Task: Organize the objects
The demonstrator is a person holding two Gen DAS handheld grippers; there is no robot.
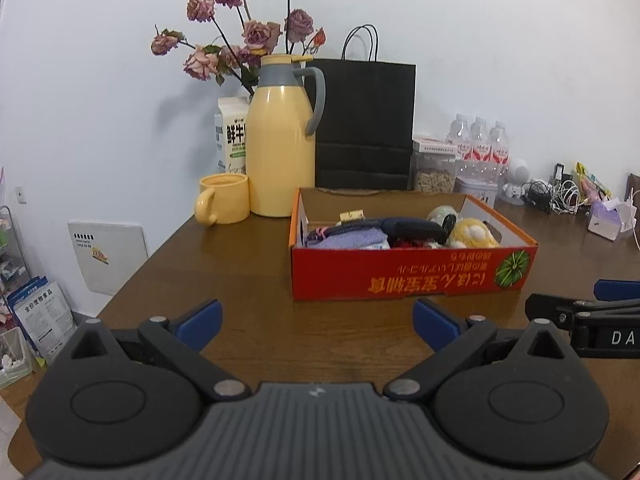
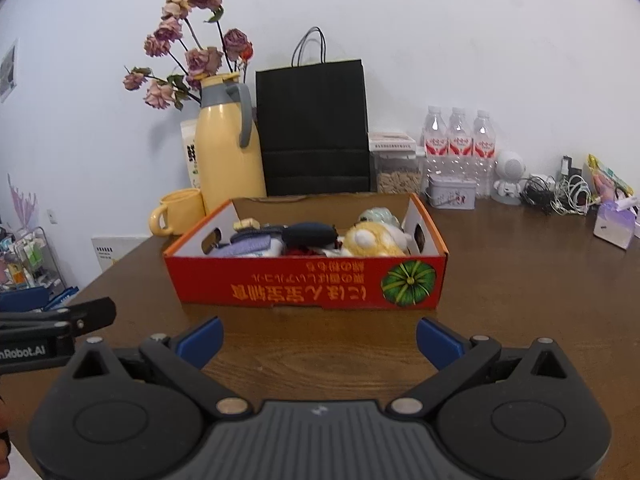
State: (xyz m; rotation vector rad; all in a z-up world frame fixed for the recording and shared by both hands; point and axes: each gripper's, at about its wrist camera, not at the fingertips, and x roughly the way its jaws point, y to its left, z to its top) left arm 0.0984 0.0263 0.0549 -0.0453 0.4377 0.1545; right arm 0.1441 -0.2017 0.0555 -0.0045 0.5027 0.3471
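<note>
A red cardboard box (image 1: 408,276) (image 2: 280,290) sits on the brown wooden table (image 1: 248,264) (image 2: 520,280). Inside it lie a yellow plush toy (image 1: 474,234) (image 2: 370,240), a dark blue handled object (image 1: 412,229) (image 2: 310,233), a folded purple cloth (image 1: 352,238) (image 2: 246,245) and other small items. My left gripper (image 1: 318,322) hangs open over bare table, in front of the box and slightly left of it. My right gripper (image 2: 320,338) is also open, just before the box's front wall. Nothing is between either pair of fingers.
Behind the box stand a yellow thermos jug (image 1: 280,140) (image 2: 230,144), a yellow mug (image 1: 224,204) (image 2: 176,212), a milk carton (image 1: 232,136), dried roses (image 1: 240,36), a black paper bag (image 1: 364,124) (image 2: 314,128), water bottles (image 2: 458,140), a tin (image 2: 452,192) and tangled cables (image 2: 560,194). The table's left edge drops to floor clutter.
</note>
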